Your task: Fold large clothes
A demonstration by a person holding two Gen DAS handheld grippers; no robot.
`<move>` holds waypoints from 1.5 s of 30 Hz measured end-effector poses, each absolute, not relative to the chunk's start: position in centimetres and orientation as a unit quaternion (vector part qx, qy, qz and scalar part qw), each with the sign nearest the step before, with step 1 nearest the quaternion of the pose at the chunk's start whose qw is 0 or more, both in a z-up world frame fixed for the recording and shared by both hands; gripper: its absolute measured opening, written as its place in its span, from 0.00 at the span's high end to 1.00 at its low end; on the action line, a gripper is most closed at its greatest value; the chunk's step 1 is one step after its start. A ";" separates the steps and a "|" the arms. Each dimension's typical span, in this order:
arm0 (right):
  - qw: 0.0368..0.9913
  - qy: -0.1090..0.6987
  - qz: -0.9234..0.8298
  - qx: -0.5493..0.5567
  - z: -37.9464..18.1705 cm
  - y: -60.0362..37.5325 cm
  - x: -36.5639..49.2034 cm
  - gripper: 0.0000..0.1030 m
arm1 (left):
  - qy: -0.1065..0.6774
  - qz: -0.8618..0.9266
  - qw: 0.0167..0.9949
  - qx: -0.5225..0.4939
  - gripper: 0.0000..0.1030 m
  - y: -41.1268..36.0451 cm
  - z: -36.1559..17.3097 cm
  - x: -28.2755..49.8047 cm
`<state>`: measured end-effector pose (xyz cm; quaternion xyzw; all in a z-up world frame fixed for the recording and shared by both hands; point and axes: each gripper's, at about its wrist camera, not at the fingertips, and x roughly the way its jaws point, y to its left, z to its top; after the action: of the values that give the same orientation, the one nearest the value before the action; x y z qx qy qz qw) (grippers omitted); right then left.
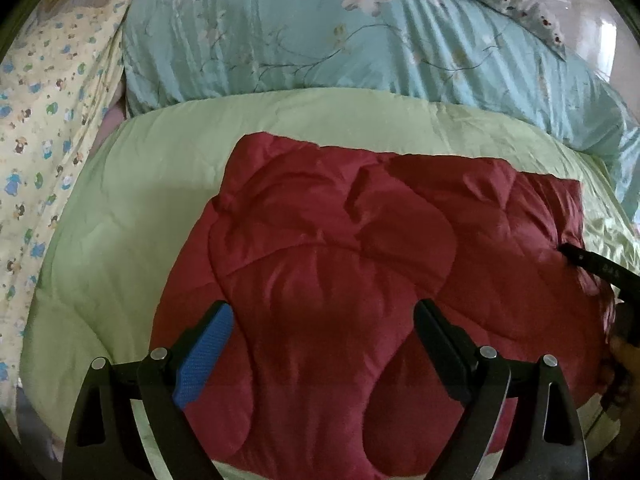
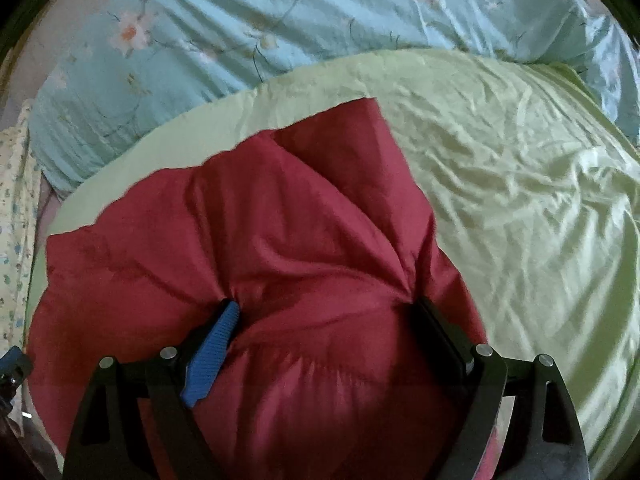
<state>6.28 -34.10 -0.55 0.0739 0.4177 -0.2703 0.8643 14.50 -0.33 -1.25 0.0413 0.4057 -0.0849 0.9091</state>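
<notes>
Right wrist view shows the right gripper [image 2: 320, 312] jaws wide, pinching a puffy jacket [image 2: 248, 248] bulge that could slip out, while the left gripper [image 1: 320, 320] hangs open, empty.

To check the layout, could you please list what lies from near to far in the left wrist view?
Left tool → red jacket → green quilt → blue floral quilt.
</notes>
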 end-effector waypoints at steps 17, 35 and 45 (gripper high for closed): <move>0.894 0.416 -0.163 -0.024 2.5 -23.8 1.5 0.13 | 0.420 -0.117 0.898 0.057 0.11 -0.1 -1.3 9.5; 0.860 0.462 -0.212 -0.043 -2.2 -26.5 3.8 0.10 | 0.449 -0.119 0.884 0.053 0.01 0.1 -4.6 11.8; 0.862 0.461 -0.210 -0.035 -2.7 -27.0 4.0 0.08 | 0.449 -0.117 0.884 0.056 0.00 -0.6 -5.6 12.5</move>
<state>3.99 -26.95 -2.70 -0.0351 0.4606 -0.2103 0.8616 12.50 -0.63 -5.55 0.0563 0.4486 -0.1168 0.8843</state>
